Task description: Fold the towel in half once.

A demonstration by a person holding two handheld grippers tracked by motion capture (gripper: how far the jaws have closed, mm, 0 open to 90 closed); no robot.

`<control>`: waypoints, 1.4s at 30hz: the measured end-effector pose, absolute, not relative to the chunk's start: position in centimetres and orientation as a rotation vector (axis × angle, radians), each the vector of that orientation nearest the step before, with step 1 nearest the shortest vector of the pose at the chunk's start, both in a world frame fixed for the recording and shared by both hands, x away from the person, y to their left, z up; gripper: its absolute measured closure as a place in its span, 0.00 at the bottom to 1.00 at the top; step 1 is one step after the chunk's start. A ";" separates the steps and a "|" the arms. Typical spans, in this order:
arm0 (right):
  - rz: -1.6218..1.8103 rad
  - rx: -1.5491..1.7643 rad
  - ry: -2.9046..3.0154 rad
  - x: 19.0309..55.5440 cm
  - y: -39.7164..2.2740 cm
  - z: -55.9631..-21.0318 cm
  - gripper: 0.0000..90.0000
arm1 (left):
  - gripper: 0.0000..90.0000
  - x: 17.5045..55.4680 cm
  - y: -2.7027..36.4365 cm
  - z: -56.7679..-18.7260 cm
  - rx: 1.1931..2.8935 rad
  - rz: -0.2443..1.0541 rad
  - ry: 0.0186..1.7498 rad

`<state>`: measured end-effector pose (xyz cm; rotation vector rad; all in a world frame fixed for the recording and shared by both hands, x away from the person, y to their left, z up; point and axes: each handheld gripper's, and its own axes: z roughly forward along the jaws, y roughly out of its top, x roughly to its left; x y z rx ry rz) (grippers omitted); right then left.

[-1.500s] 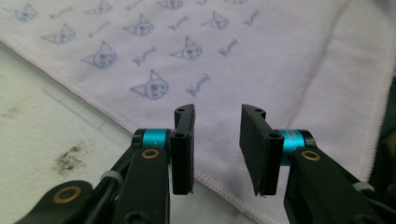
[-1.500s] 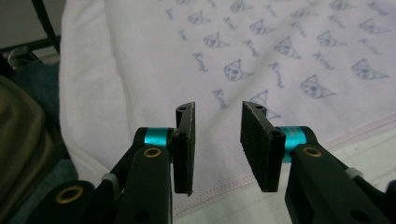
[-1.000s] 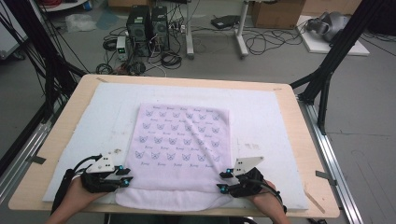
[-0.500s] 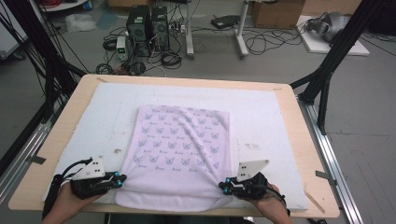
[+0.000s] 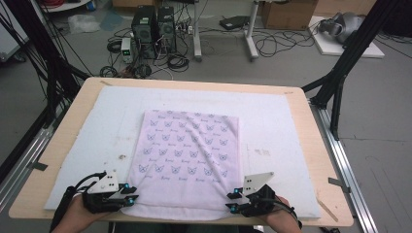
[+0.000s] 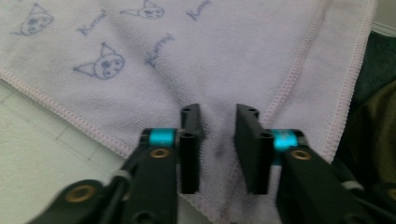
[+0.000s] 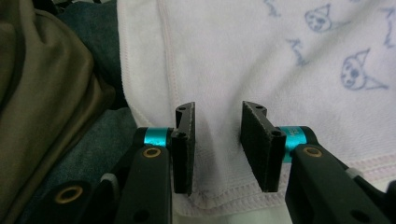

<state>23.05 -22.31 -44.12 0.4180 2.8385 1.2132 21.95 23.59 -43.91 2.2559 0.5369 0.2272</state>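
Observation:
A lilac towel [image 5: 189,160] printed with small cat faces lies flat on the white mat [image 5: 272,126], its near hem at the table's front edge. My left gripper [image 5: 129,192] sits at the towel's near left corner, and in the left gripper view the towel [image 6: 140,60] lies under the left gripper [image 6: 218,122]. My right gripper [image 5: 232,200] sits at the near right corner, over the hem of the towel [image 7: 261,56] under the right gripper [image 7: 218,117]. Both pairs of jaws have just been opening and stand apart, with cloth in the gap but not pinched.
The mat covers a wooden table [image 5: 320,160]. Black frame legs [image 5: 340,73] stand at both sides. Computer towers [image 5: 153,24] and cables lie on the floor beyond the far edge. The person's dark clothing [image 7: 51,93] is close behind the near hem.
Both hands have slid slightly toward the table's near edge along the towel's corners. The towel's near hem has come a little nearer and lies smoother.

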 end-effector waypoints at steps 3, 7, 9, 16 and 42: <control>1.227 0.438 2.826 23.2 -22.4 -44.2 0.89 | 0.97 21.9 23.7 -43.8 2.261 0.238 0.535; 1.260 0.447 2.837 23.5 -22.5 -44.0 0.98 | 0.98 21.8 23.9 -43.1 2.232 0.254 0.536; 1.283 0.444 2.833 23.4 -22.7 -43.7 0.98 | 0.98 21.4 24.3 -42.5 2.209 0.262 0.538; 1.368 0.360 2.846 22.0 -23.4 -42.2 0.97 | 0.94 19.9 24.9 -42.0 2.225 0.228 0.512; 1.343 0.357 2.926 22.4 -23.4 -43.6 0.87 | 0.84 19.4 24.0 -43.2 2.253 0.153 0.488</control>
